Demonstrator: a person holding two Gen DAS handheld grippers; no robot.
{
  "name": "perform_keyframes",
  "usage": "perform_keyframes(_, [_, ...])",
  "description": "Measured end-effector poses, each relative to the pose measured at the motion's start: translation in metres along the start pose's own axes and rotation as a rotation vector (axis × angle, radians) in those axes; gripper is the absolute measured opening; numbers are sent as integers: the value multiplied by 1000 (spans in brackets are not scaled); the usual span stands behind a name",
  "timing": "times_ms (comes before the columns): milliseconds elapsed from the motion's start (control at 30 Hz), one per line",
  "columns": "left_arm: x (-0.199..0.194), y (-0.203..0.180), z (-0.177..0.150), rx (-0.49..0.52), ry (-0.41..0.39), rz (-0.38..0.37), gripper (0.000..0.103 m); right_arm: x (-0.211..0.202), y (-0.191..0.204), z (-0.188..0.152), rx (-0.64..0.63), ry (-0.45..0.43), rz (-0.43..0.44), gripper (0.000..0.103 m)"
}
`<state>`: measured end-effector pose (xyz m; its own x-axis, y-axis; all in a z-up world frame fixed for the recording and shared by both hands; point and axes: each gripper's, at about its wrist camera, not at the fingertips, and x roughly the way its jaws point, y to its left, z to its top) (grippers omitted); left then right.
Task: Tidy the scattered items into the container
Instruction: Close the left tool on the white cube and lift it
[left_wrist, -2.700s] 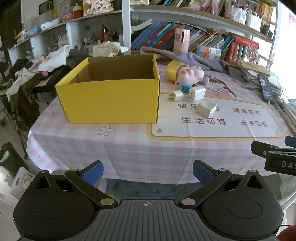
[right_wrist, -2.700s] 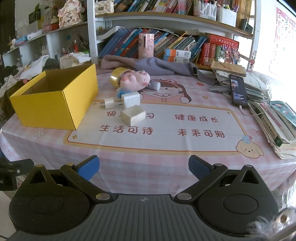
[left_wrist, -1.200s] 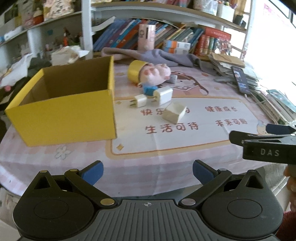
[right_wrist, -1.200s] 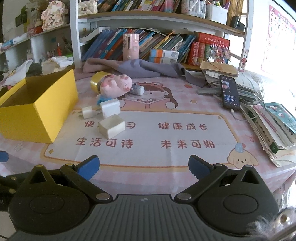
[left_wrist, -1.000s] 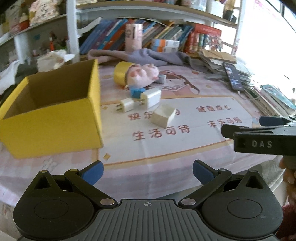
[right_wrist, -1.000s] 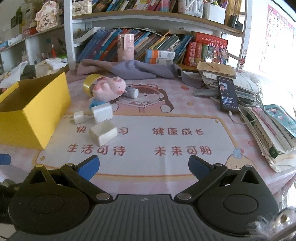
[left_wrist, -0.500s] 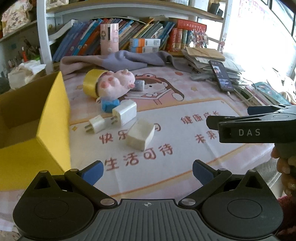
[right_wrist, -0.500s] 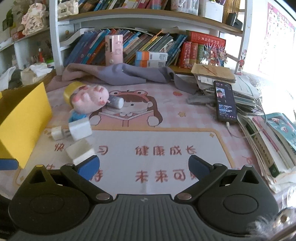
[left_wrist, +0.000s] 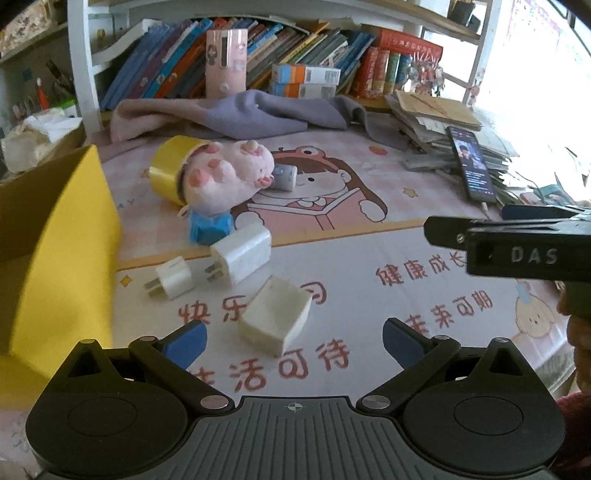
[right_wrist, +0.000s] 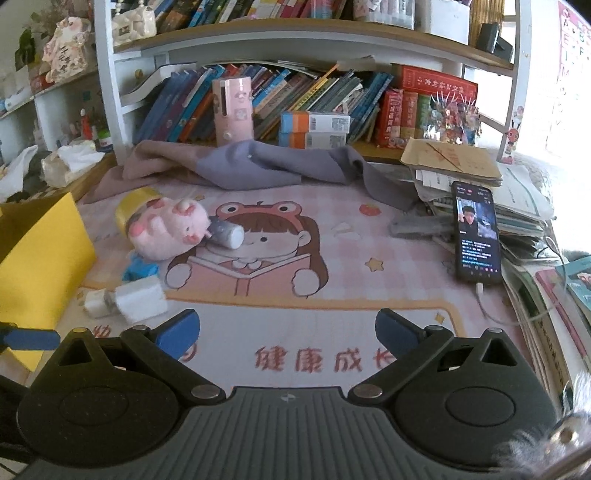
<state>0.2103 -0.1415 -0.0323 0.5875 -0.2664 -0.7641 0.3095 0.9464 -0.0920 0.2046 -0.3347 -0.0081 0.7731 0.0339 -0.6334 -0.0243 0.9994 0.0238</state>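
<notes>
My left gripper (left_wrist: 293, 338) is open, with a cream cube charger (left_wrist: 275, 319) lying on the mat between its blue fingertips, untouched. Beyond it lie a large white plug (left_wrist: 242, 256) and a small white plug (left_wrist: 171, 277). A pink plush pig (left_wrist: 225, 179) leans on a yellow tape roll (left_wrist: 168, 166), with a small grey cylinder (left_wrist: 284, 177) at its snout. The yellow cardboard box (left_wrist: 74, 236) stands at the left. My right gripper (right_wrist: 286, 328) is open and empty above the mat, to the right of the plugs (right_wrist: 138, 301) and the pig (right_wrist: 168, 230).
A phone (right_wrist: 478, 236) rests on a stack of papers and books (right_wrist: 524, 214) at the right. A grey-purple cloth (right_wrist: 258, 166) lies at the back under shelves of books. The right gripper (left_wrist: 517, 240) crosses the right side of the left wrist view.
Both grippers have moved forward over the table towards the items. The cube charger now lies between my left fingertips, and the yellow box has slid to the left edge of both views.
</notes>
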Motion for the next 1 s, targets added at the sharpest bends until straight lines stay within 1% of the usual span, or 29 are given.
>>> perform_keyframes(167, [20, -12, 6, 27, 36, 33, 96, 15, -16, 7, 1, 10, 44, 103])
perform_keyframes(267, [30, -15, 6, 27, 60, 78, 88, 22, -19, 9, -19, 15, 85, 103])
perform_keyframes(333, [36, -14, 5, 11, 74, 98, 81, 26, -21, 10, -32, 15, 113, 103])
perform_keyframes(467, [47, -12, 4, -19, 89, 141, 73, 33, -25, 16, -50, 13, 154, 103])
perform_keyframes(533, [50, -11, 4, -33, 94, 158, 64, 37, -26, 17, -57, 21, 173, 103])
perform_keyframes(567, [52, -10, 4, -40, 95, 168, 62, 39, -26, 17, -61, 24, 181, 103])
perform_keyframes(633, [54, -8, 3, -54, 99, 183, 52, 41, -27, 19, -66, 27, 194, 103])
perform_keyframes(667, [54, -6, 3, -66, 96, 182, 51, 42, -27, 19, -69, 29, 199, 103])
perform_keyframes(833, [48, -5, -1, -90, 74, 186, 38, 49, -25, 19, -84, 54, 229, 103])
perform_keyframes(1000, [39, -7, -2, -99, 53, 174, 33, 52, -21, 17, -96, 67, 255, 103])
